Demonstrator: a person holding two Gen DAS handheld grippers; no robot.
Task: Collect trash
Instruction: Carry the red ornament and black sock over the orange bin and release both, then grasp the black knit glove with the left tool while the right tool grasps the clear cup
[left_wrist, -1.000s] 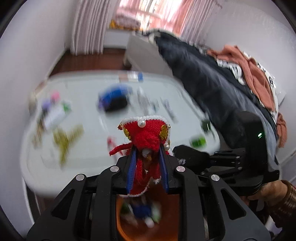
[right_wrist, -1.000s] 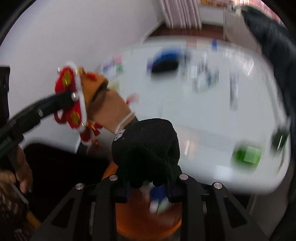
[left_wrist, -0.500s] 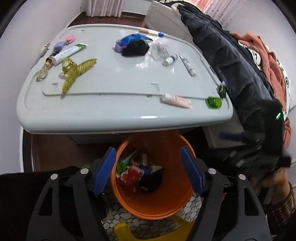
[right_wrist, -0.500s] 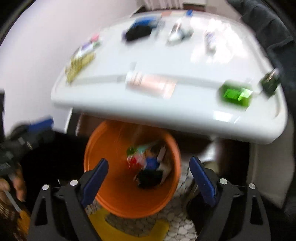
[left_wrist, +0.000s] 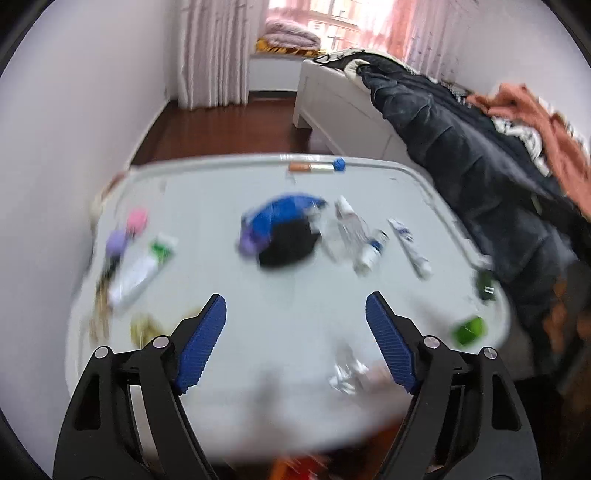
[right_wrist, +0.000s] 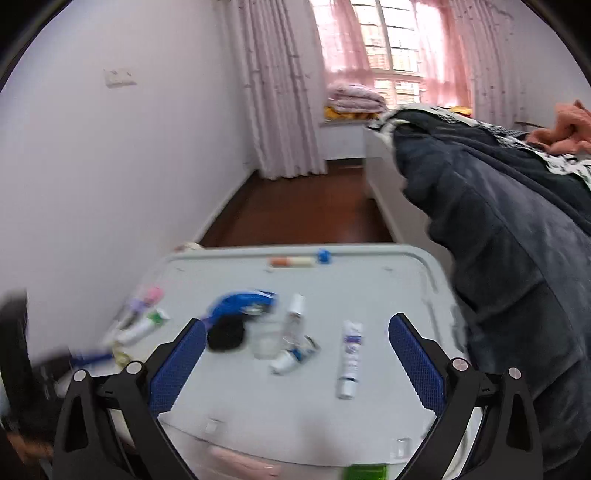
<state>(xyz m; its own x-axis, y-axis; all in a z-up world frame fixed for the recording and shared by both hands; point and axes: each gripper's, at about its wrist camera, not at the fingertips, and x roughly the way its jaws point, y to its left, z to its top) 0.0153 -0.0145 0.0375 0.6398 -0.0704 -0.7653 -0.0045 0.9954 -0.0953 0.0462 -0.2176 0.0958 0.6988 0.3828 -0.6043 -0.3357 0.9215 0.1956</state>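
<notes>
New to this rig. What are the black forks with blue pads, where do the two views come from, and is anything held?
No robot arm here: a person holds a two-finger gripper in each hand, each with a fisheye camera looking along its fingers. One view shows the left gripper, the other the right gripper. Both sets of jaws are opening, with nothing between them. Below is a white table with tubes, such as a white tube, a black lump, a blue item and a green block. It's blurred.
</notes>
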